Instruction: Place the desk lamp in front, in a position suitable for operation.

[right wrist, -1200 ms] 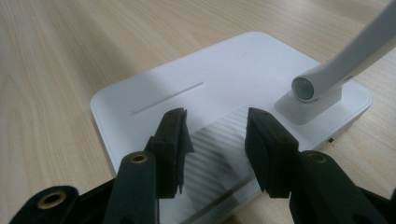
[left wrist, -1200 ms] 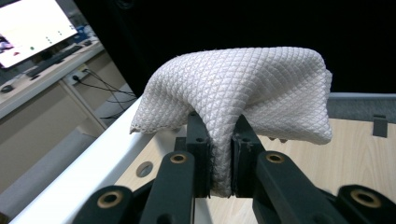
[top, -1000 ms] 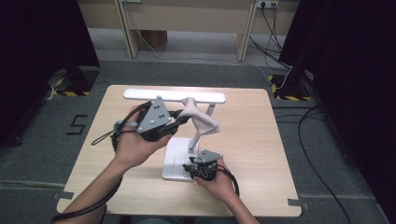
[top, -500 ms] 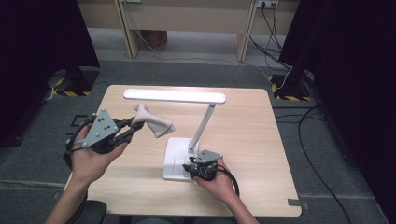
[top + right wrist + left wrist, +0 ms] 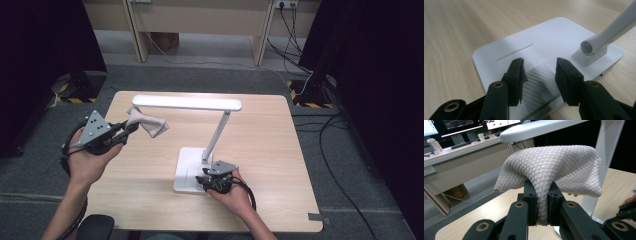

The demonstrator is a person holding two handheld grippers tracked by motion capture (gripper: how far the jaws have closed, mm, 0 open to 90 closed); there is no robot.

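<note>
- The cloth (image 5: pixel 549 167) — white, quilted in small diamonds — bunches into a soft fold, pinched by the left gripper (image 5: pixel 131 128) above the table's (image 5: pixel 280 150) left side.
- The right gripper (image 5: pixel 539 75) is released — jaws apart over the white lamp base (image 5: pixel 544 42).

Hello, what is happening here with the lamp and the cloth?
A person works at a wooden table with a claw in each hand. The left claw is shut on a white quilted cloth, held in the air near the left end of the white desk lamp's head. The right claw has its jaws apart and rests on the lamp's flat base, apparently steadying it. It looks like the lamp is being wiped; at this moment the cloth is apart from it.
</note>
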